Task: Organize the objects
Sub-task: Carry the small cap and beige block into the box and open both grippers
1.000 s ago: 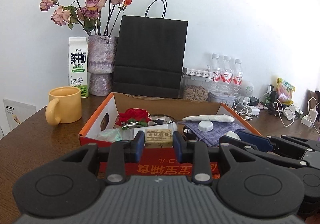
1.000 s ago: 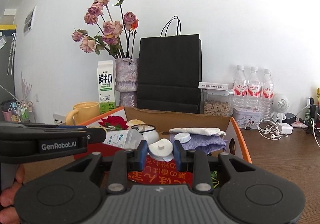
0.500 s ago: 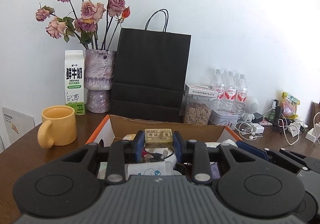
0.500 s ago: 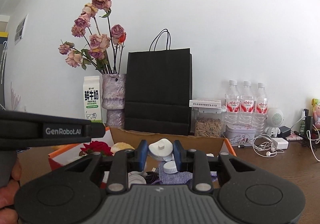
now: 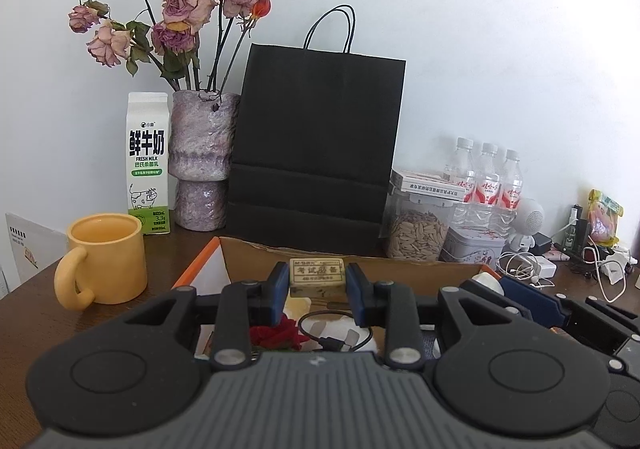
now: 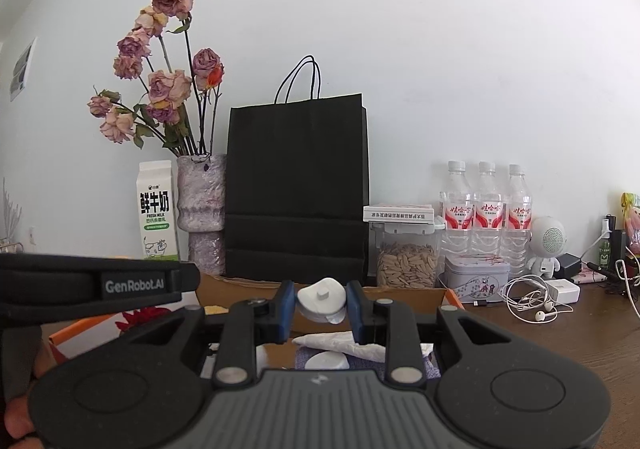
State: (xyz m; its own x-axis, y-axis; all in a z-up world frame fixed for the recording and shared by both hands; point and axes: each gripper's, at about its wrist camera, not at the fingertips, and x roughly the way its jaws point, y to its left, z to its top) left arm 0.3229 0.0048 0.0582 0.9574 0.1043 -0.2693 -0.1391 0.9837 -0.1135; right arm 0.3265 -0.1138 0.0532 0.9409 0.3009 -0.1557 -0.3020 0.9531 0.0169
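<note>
Above open box (image 5: 256, 253) on desk (image 5: 32, 313): left gripper (image 5: 318, 291) clamped on tan eraser (image 5: 317, 276), held clear of contents. Right gripper (image 6: 321, 307) alongside, pinching white cap (image 6: 322, 295), also over box. Yellow mug (image 5: 105, 257) just left of box; black bag (image 5: 316, 153) behind.

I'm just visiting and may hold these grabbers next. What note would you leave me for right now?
Left gripper: shut on a small tan eraser-like block, held above the cardboard box.
Right gripper: shut on a white plastic piece, also over the box.
In the box: red flower, black cable, white roll, purple cloth.
Done: two items lifted out.
Left: set both down somewhere, then sort the rest.
</note>
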